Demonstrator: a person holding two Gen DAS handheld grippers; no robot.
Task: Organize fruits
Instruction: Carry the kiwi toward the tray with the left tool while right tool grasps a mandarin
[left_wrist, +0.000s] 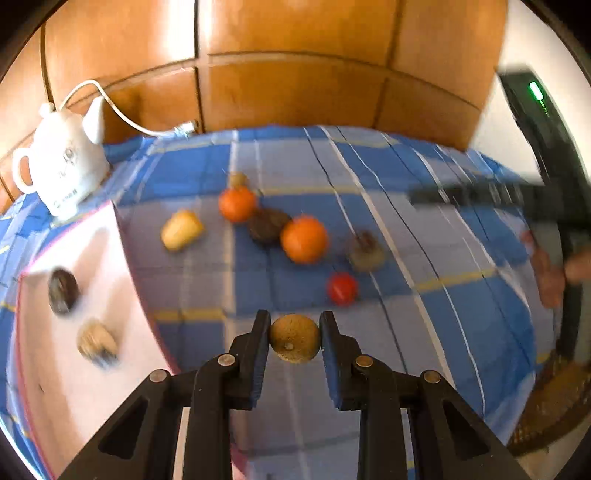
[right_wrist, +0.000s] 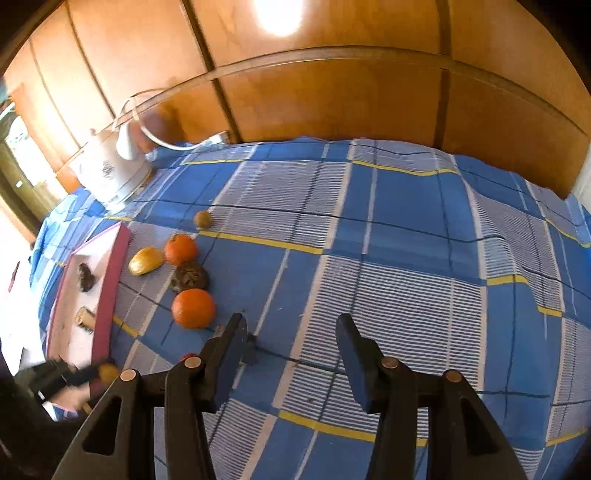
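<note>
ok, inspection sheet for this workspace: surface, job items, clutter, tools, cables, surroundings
Surface: blue plaid cloth, wrinkled, covers the whole top.
Job's things: two oranges, yellow fruit, dark brown fruit, small red fruit and others loose on the cloth; two fruits lie in the pink-rimmed white tray.
Clutter: white kettle at the far left corner.
Grippers: left tool shut on a small round brown fruit, near the tray; right tool open, nothing between its pads, above the cloth.
Cables: white cord runs from behind the kettle toward the wall.
Surroundings: wooden panelling behind.
</note>
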